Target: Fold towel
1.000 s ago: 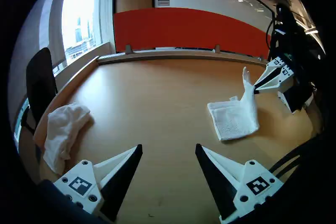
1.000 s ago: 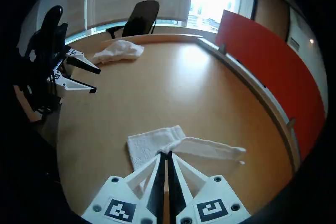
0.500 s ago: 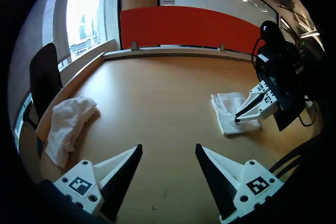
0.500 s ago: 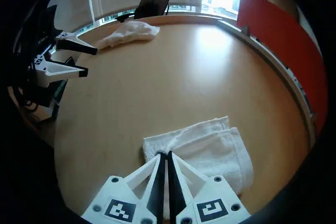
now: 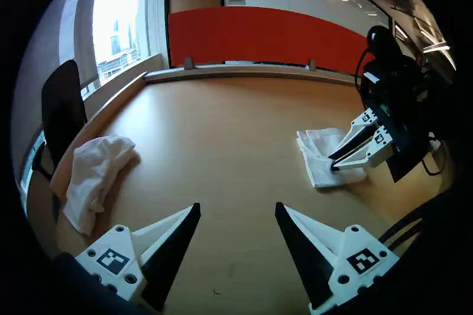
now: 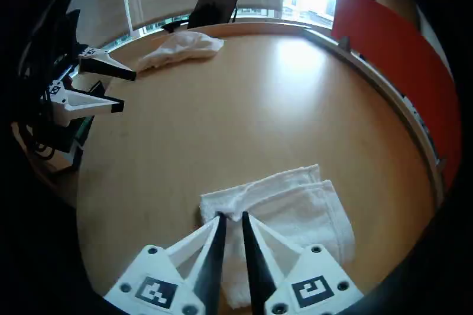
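Folded towel point(image 6: 295, 208) lies at right claw point(image 6: 232, 217) tips, long axis running forward-right; claw barely parted, gripping nothing. Left claw point(image 5: 236, 205) wide open, empty, well apart.

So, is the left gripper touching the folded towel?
Apart. The left gripper view shows bare table between the open left gripper and the folded towel farther off.

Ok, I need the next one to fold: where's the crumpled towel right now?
In the left gripper view the crumpled towel lies at the left, on the table edge beside the black chair, far from the folded towel.
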